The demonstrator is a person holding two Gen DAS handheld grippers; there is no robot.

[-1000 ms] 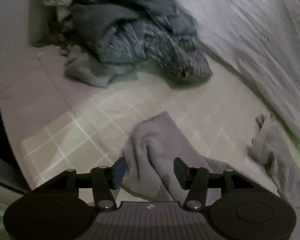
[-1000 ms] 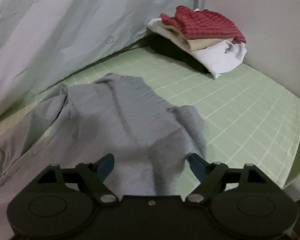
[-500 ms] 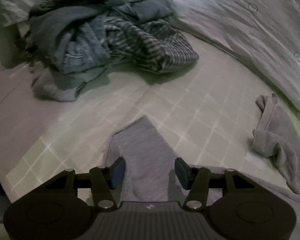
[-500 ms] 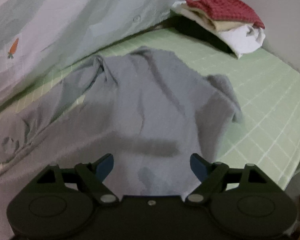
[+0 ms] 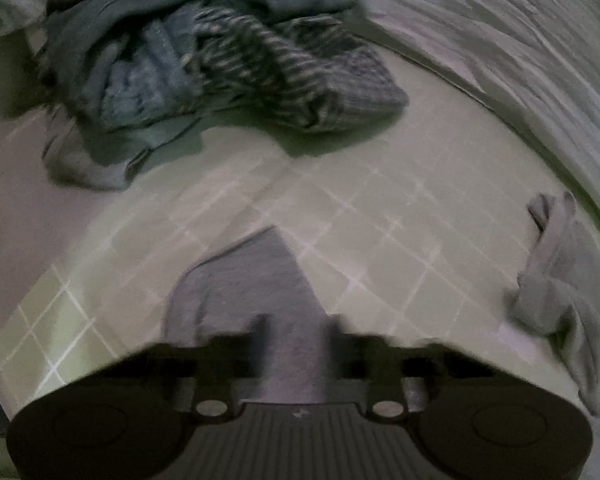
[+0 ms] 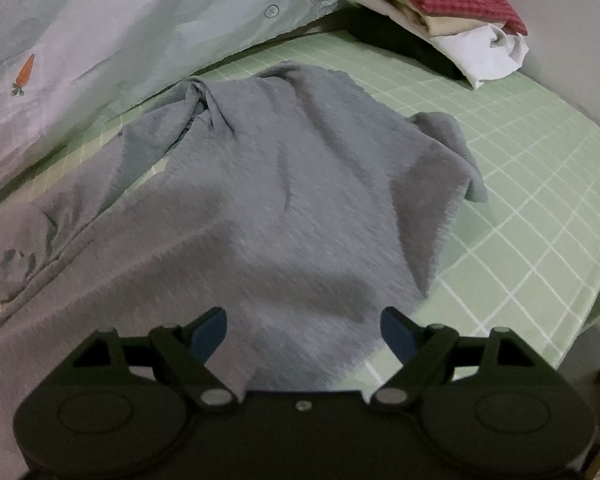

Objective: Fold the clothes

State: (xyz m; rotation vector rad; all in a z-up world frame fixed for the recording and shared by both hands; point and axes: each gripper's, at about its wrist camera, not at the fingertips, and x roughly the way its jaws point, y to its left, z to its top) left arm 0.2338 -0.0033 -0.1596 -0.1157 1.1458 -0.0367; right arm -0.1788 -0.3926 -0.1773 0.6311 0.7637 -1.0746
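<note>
On the green checked bed sheet (image 6: 532,184): a grey garment (image 6: 284,200) spread flat, one set of tongs at each end.

Left tongs (image 5: 296,332) appear blurred; their jaws have just been closing, with a corner of the grey garment (image 5: 252,280) between them, and they now pinch that fabric. Right tongs (image 6: 302,330) stand wide apart over the garment's near edge, blue pads (image 6: 208,332) clear of the cloth, holding nothing. Far left, a heap of dark unfolded clothes (image 5: 204,60). Far right corner, a folded stack (image 6: 448,20) topped by red cloth. A pale quilt (image 6: 100,32) with a carrot print borders the sheet.
</note>
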